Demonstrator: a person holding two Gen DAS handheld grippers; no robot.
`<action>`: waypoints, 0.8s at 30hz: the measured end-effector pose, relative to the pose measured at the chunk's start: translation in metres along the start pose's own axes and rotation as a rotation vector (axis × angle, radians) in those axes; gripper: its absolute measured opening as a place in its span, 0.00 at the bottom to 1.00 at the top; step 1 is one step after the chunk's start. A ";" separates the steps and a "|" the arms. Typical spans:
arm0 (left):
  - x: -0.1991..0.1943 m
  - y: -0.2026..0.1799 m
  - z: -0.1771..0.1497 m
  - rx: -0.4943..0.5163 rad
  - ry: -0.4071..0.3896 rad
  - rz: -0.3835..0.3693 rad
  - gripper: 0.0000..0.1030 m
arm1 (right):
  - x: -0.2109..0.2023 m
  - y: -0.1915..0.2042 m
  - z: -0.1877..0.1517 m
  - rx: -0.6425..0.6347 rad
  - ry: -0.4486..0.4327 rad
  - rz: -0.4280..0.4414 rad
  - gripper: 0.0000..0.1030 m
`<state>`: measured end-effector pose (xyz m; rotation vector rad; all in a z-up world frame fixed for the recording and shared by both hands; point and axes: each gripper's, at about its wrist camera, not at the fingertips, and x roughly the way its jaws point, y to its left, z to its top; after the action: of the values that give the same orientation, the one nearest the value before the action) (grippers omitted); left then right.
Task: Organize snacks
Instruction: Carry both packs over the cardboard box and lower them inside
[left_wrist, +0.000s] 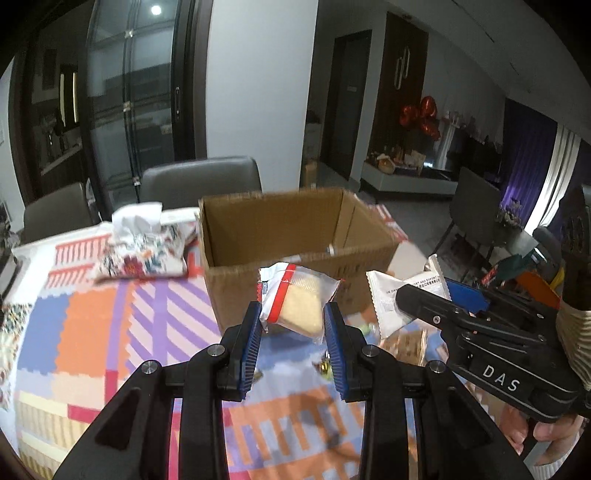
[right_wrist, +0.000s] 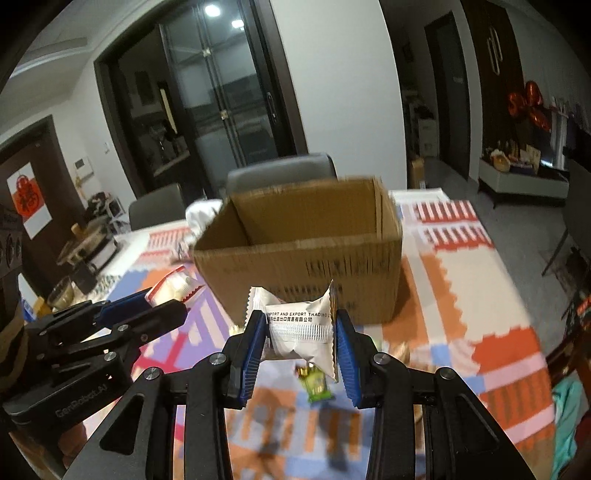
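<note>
Left gripper (left_wrist: 293, 325) clamps a red-striped cake packet (left_wrist: 295, 301), held up before the open cardboard box (left_wrist: 295, 236). Right of it, right gripper (right_wrist: 301, 332) clamps a white snack packet (right_wrist: 301, 325), likewise before the box. Box contents blurred, possibly one packet.

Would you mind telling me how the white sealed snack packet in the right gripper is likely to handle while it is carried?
The white sealed snack packet looks puffy and crinkled between the right gripper pads, so it probably gives under pressure. Its glossy film may be slippery. It hangs there without sagging, so it is likely light; the contents, unseen, could crush if squeezed harder.
</note>
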<state>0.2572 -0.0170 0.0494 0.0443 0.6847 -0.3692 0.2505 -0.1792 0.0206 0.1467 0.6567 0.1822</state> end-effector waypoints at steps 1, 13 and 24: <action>-0.002 0.000 0.006 0.004 -0.008 -0.002 0.32 | -0.001 0.001 0.006 -0.004 -0.010 0.001 0.38; 0.007 0.016 0.062 0.037 -0.030 0.014 0.32 | 0.008 0.012 0.065 -0.077 -0.054 -0.012 0.38; 0.052 0.035 0.086 0.014 0.034 0.000 0.32 | 0.047 0.010 0.099 -0.119 0.003 -0.018 0.38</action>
<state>0.3583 -0.0146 0.0809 0.0643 0.7159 -0.3736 0.3468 -0.1668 0.0723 0.0262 0.6479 0.2039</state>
